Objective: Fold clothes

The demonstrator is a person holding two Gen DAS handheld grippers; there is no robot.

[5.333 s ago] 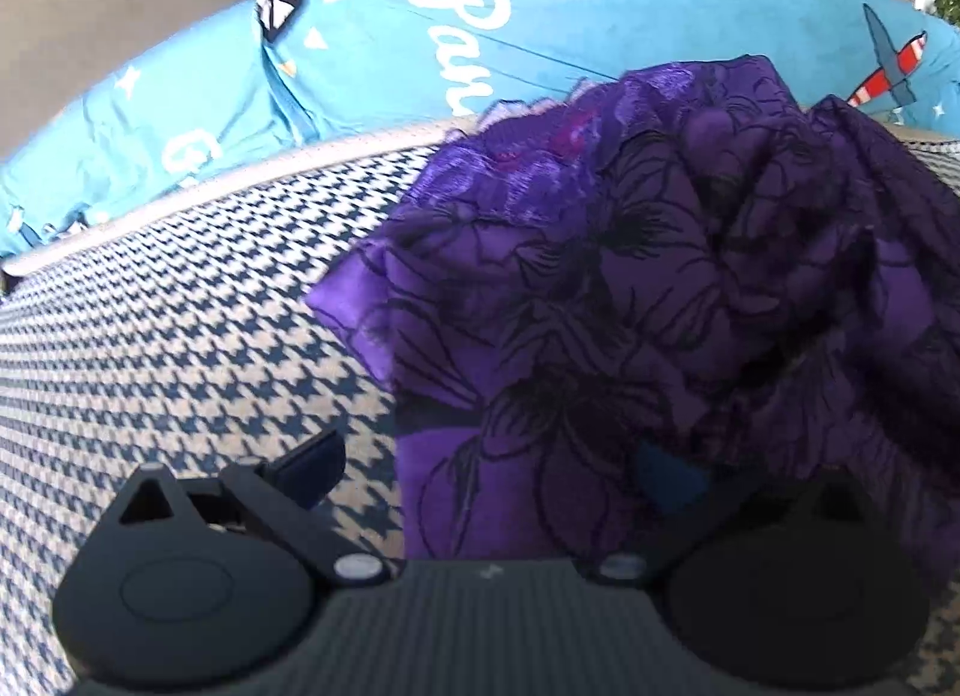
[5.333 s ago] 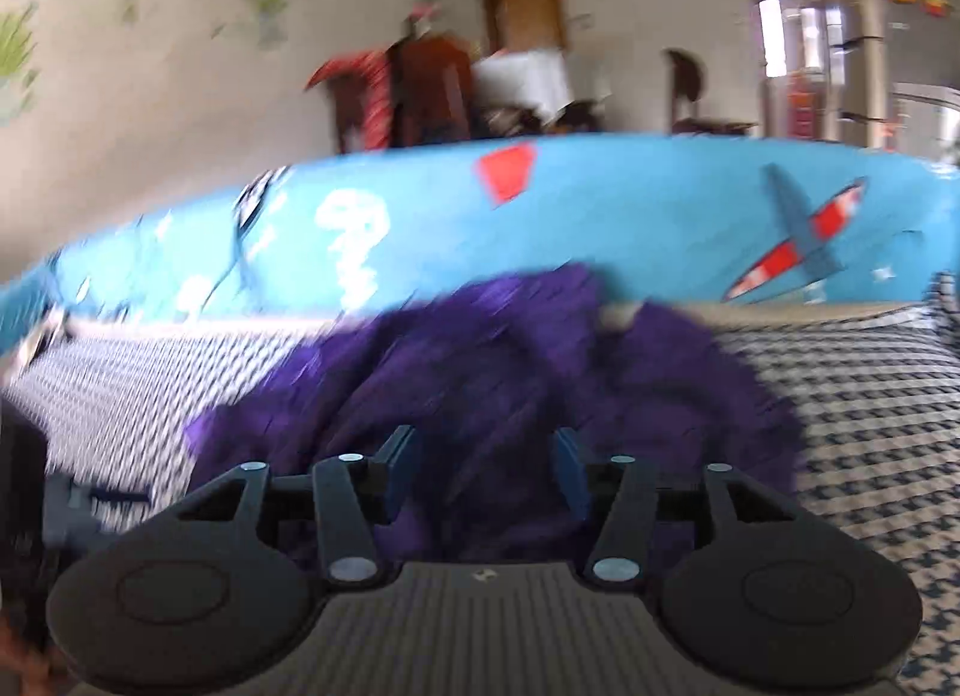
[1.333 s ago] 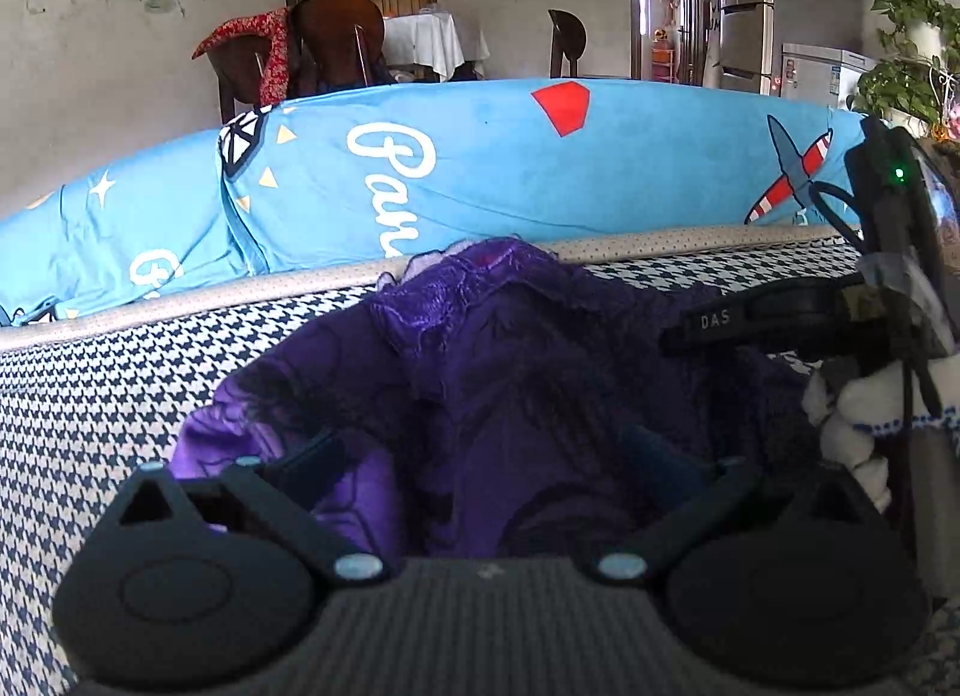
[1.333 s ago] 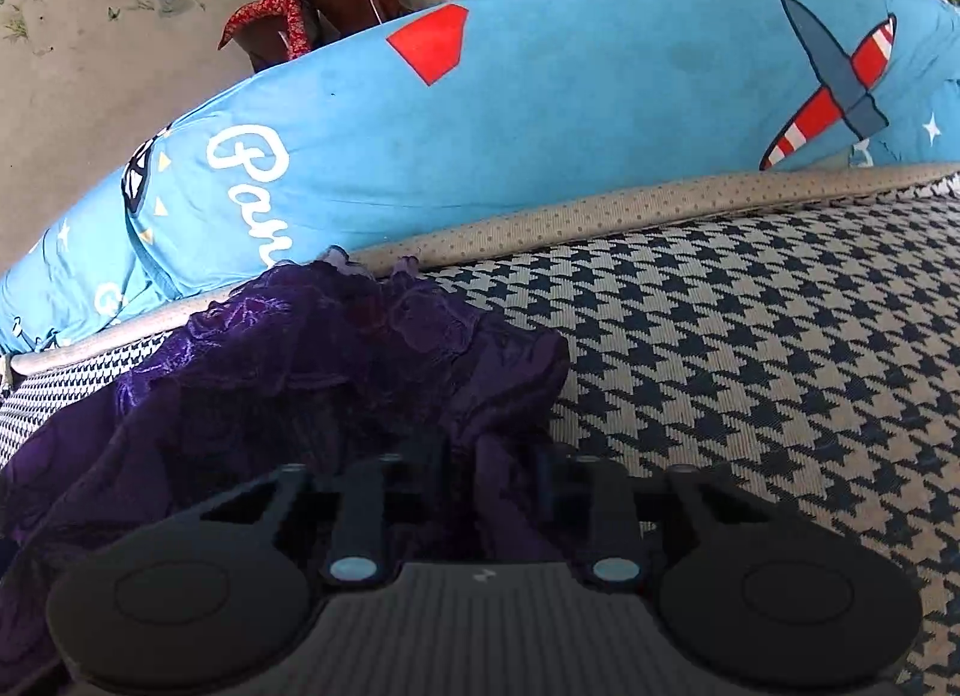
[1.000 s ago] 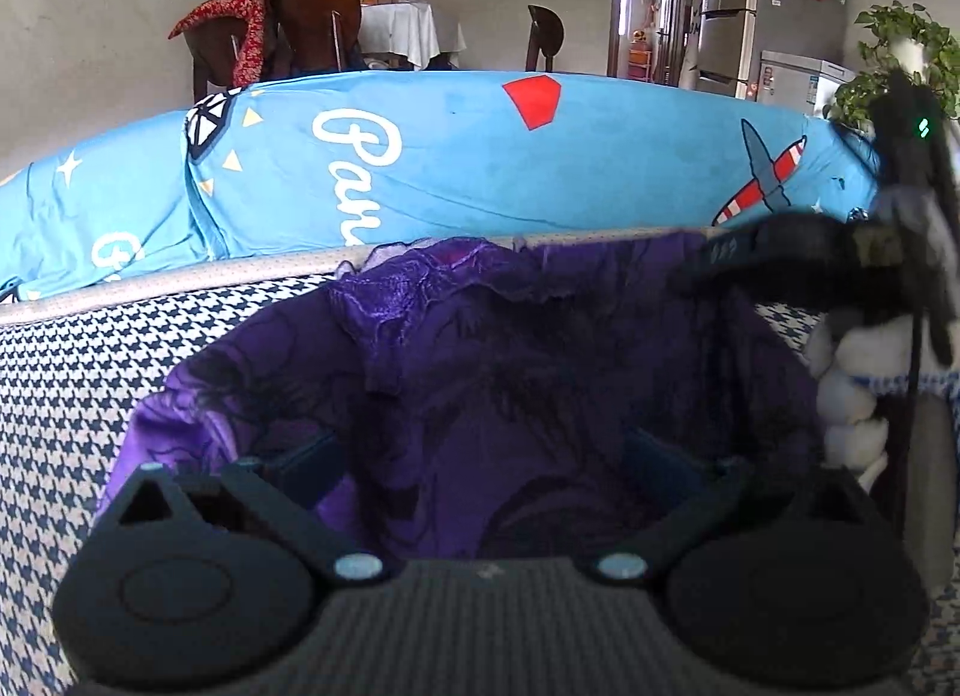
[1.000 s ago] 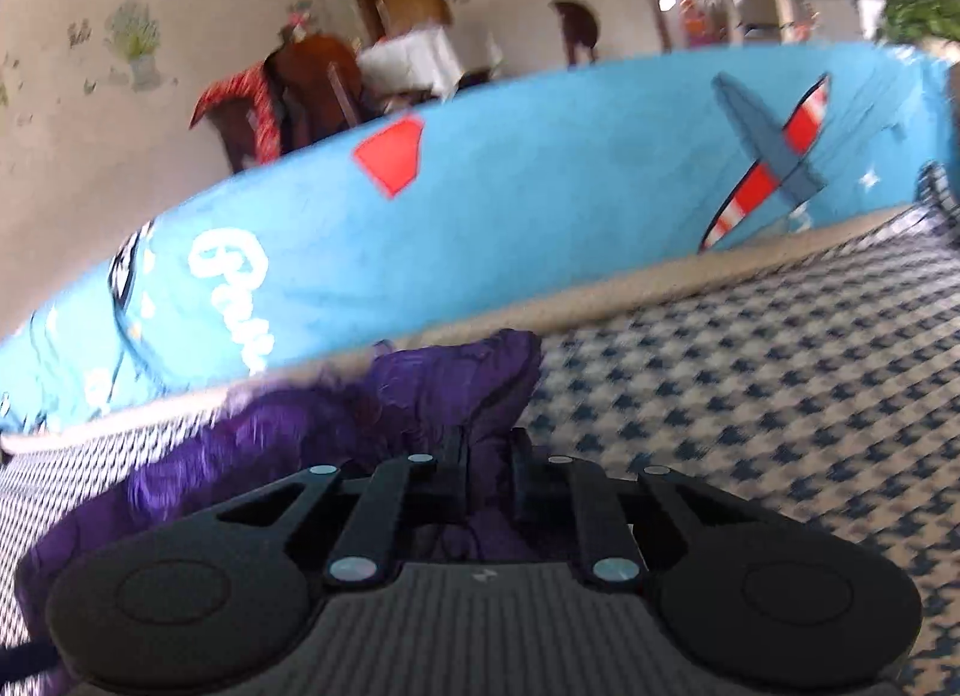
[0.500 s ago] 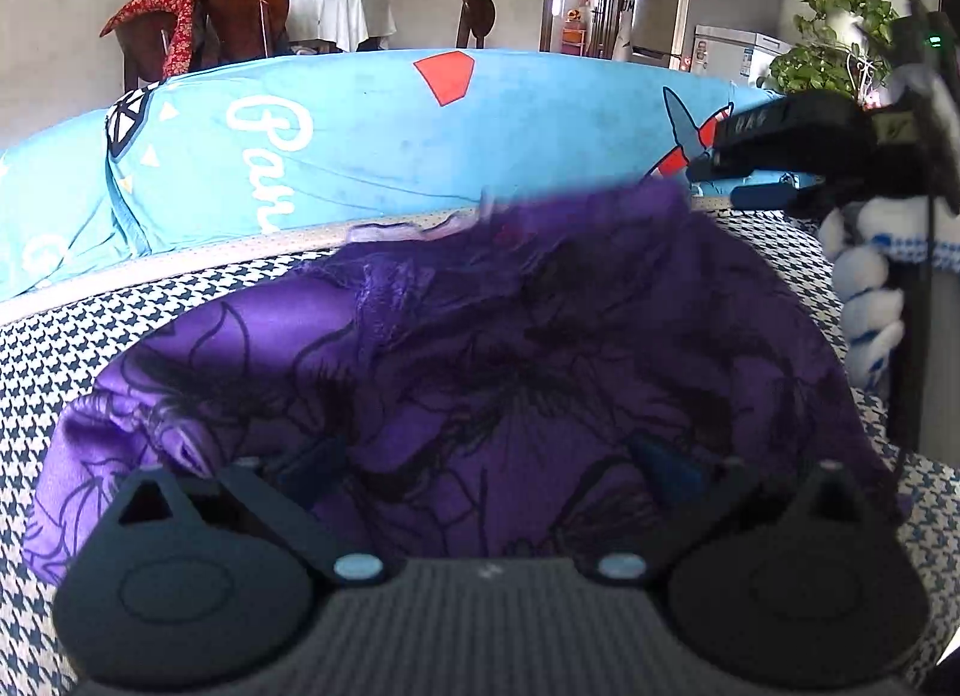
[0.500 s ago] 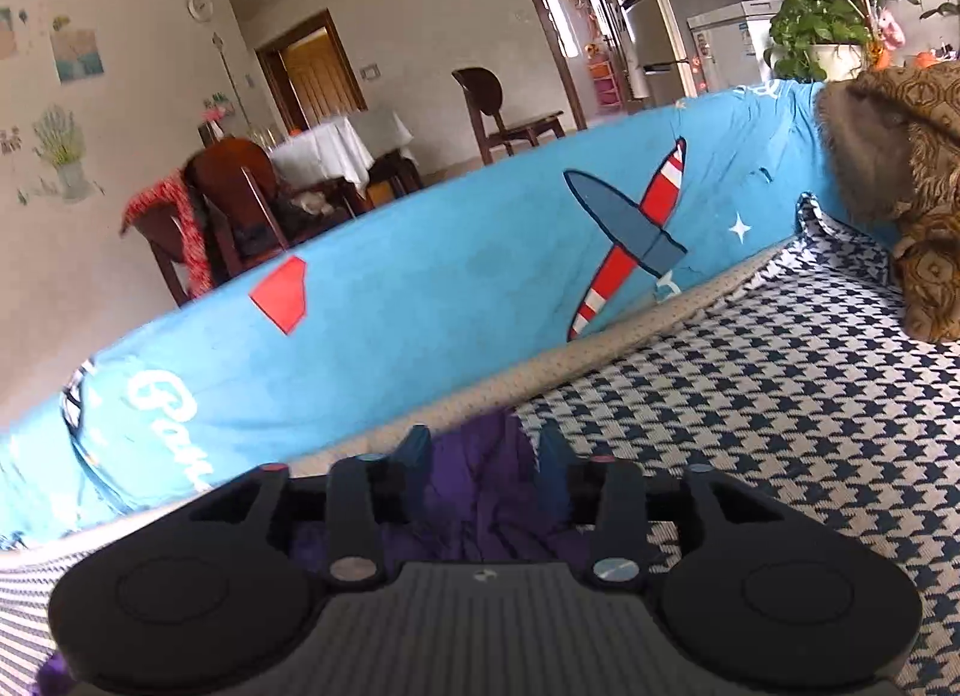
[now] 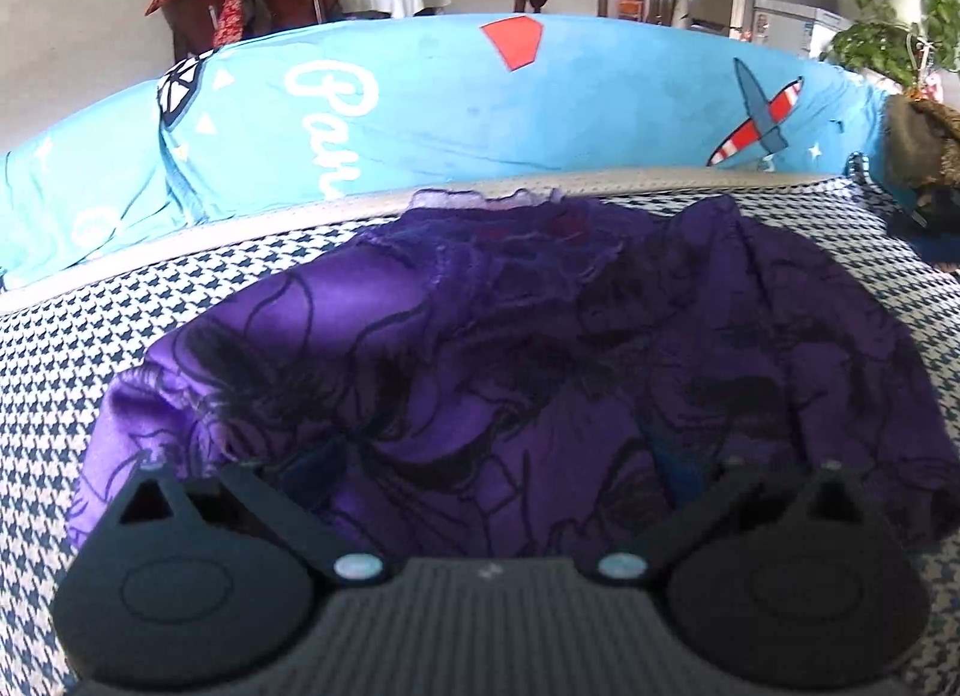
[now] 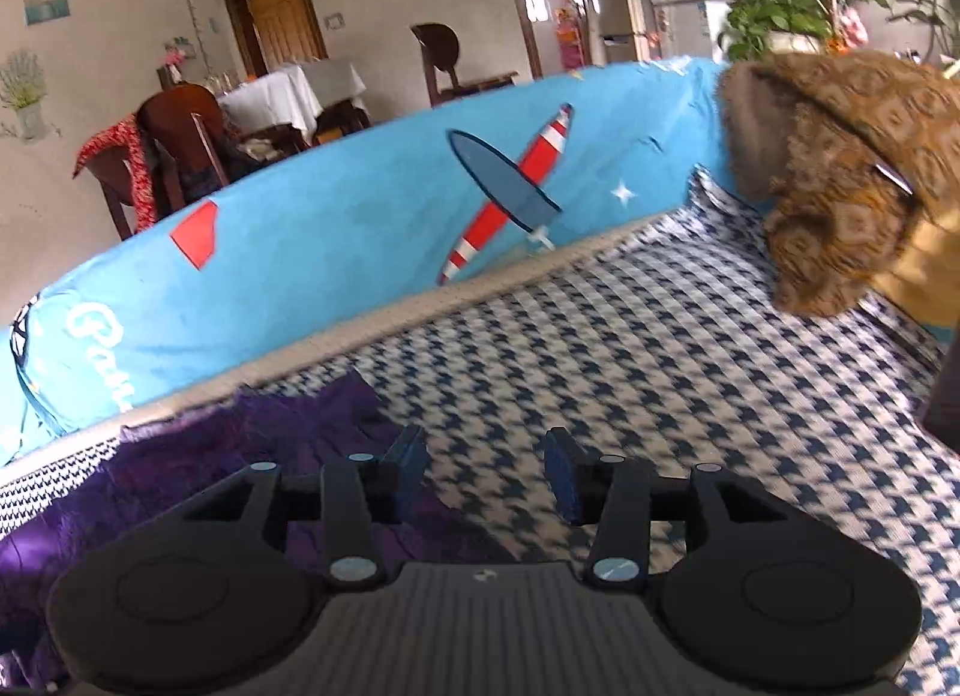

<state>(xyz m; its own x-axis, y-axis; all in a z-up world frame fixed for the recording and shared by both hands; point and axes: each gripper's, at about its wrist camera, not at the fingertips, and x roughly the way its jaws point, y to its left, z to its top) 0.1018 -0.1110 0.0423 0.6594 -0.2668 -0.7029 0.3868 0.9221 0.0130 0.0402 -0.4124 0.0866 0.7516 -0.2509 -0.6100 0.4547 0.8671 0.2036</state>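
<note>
**Purple garment spread on the houndstooth cover, both grippers free**

Left wrist view: the left gripper is held low and level, its fingers spread wide with purple cloth lying between and over them; whether they grip it cannot be told. The purple garment lies flattened across the houndstooth cover, lace edge at 12 o'clock toward the blue cushion. Half a second ago its right corner was lifted.

Right wrist view: the right gripper tilts, fingers parted and empty above the cover, garment at 9 o'clock. A second ago they pinched cloth. A brown blanket sits at 2 o'clock.
</note>
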